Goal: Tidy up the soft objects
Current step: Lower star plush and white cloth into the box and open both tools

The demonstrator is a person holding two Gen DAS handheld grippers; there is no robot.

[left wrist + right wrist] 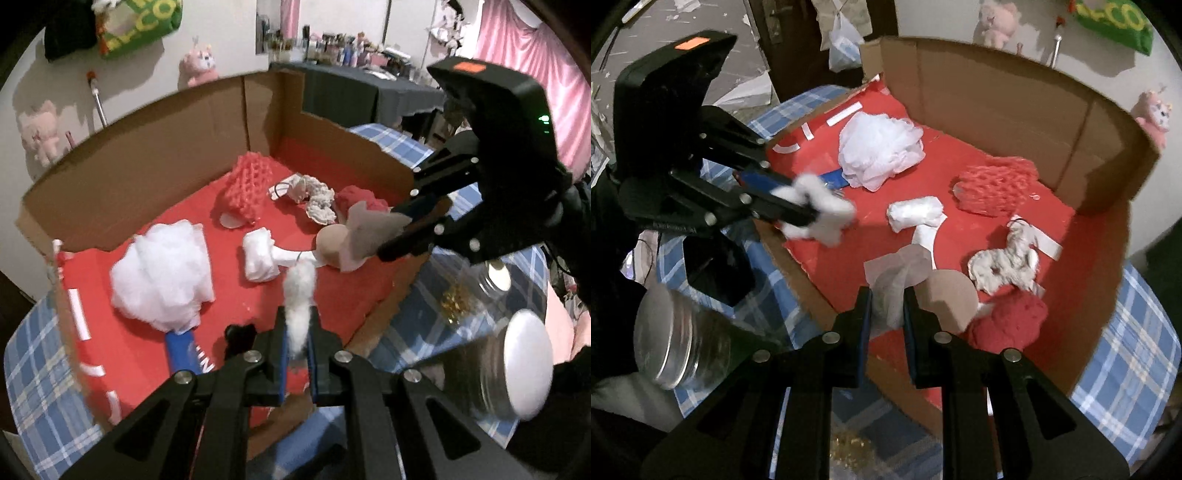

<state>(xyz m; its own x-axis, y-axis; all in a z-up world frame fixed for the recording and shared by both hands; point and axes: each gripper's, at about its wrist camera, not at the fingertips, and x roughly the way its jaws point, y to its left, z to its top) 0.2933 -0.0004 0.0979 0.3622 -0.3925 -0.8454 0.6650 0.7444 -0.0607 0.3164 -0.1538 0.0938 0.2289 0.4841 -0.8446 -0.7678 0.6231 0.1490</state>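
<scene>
A cardboard box with a red lining holds soft things: a white mesh pouf, a red foam net, a small white wad, a grey-white rag, a red knit piece and a tan round pad. My left gripper is shut on a white cotton tuft over the box's near edge; it also shows in the right wrist view. My right gripper is shut on a thin white tissue; it shows in the left wrist view.
The box rests on a blue plaid cloth. A clear jar with a white lid lies on its side beside the box, also in the right wrist view. Plush toys hang on the wall behind.
</scene>
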